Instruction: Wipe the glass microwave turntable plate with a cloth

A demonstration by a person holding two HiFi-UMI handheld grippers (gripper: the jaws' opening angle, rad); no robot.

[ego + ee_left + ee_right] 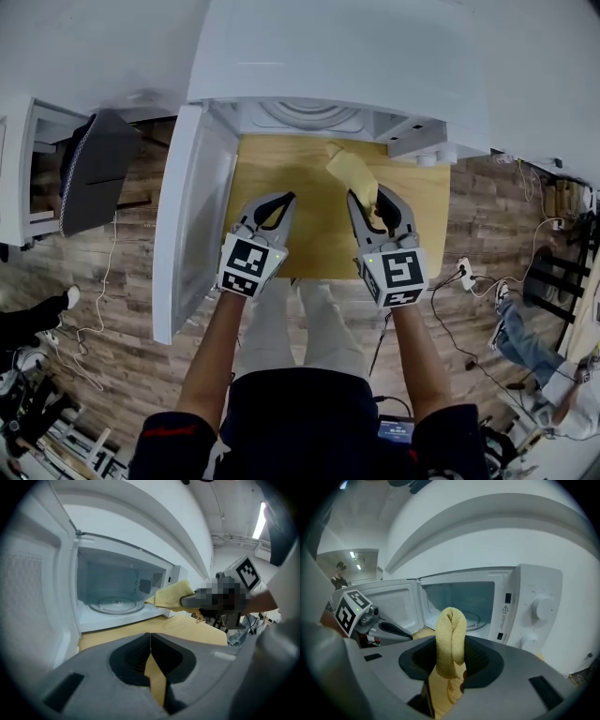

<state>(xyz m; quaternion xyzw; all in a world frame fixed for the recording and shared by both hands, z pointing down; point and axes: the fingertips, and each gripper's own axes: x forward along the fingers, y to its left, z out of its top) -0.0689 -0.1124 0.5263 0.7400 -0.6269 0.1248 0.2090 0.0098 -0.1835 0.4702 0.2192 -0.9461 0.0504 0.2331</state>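
The glass turntable plate [117,605] lies inside the open white microwave [356,56]; in the head view only its rim [302,114] shows, and in the right gripper view it [477,618] sits behind the cloth. A folded yellow cloth [354,174] sticks out forward from my right gripper [367,195], which is shut on it [451,620]. My left gripper [286,199] is shut with nothing between its jaws, level with the right one and to its left. Both hover over the wooden table [281,169] in front of the oven's opening. In the left gripper view the cloth [172,595] shows at the right.
The microwave door [192,216] stands swung open at the left, beside my left gripper. The control panel with knobs [539,609] is right of the cavity. Cables and a power strip [461,272] lie on the wood floor; a dark chair [94,169] stands at the left.
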